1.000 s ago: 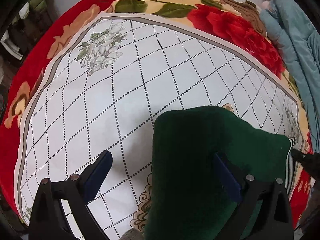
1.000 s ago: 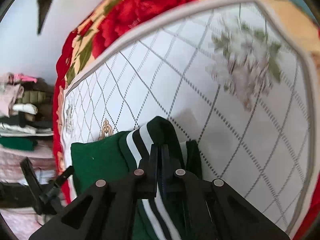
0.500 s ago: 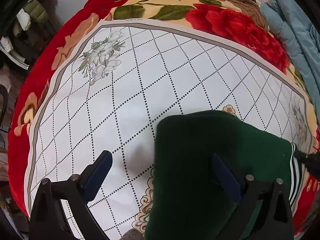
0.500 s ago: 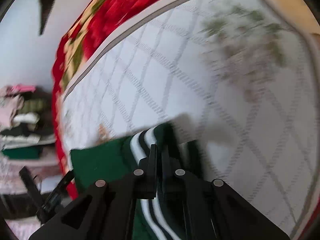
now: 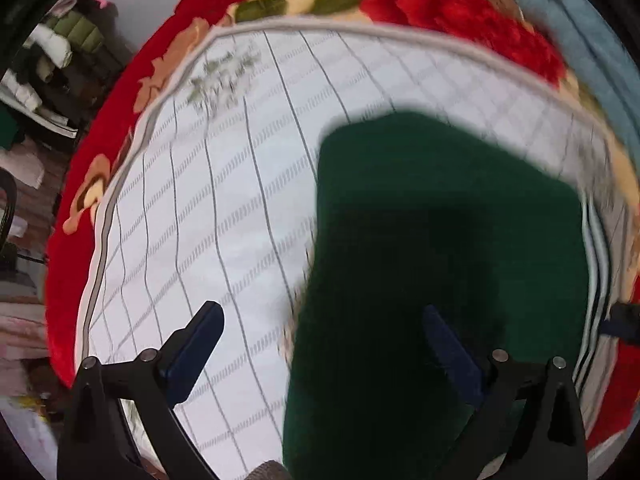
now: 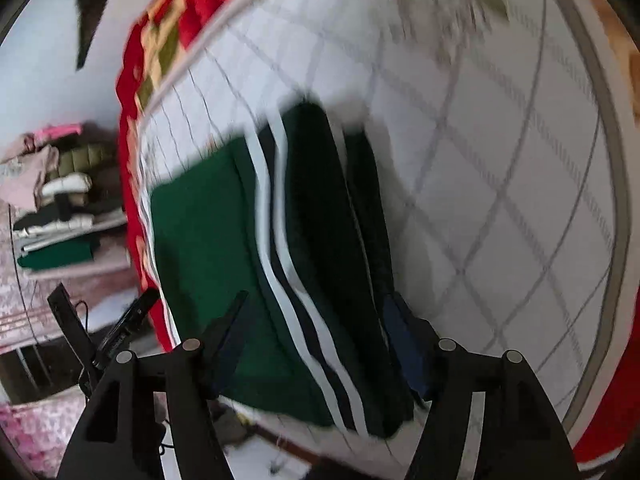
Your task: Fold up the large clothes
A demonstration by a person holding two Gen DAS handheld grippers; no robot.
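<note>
Both the left gripper and right gripper gape wide, empty, over the folded green striped garment on the white diamond-patterned sheet

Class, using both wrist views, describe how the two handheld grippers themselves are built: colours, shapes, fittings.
Both look alike. The left gripper and right gripper each have two angular matte black arms with cut-out slots, round silver pivot bolts, and flat dark navy-blue finger pads. No cables, markings or sleeves are visible on them.
</note>
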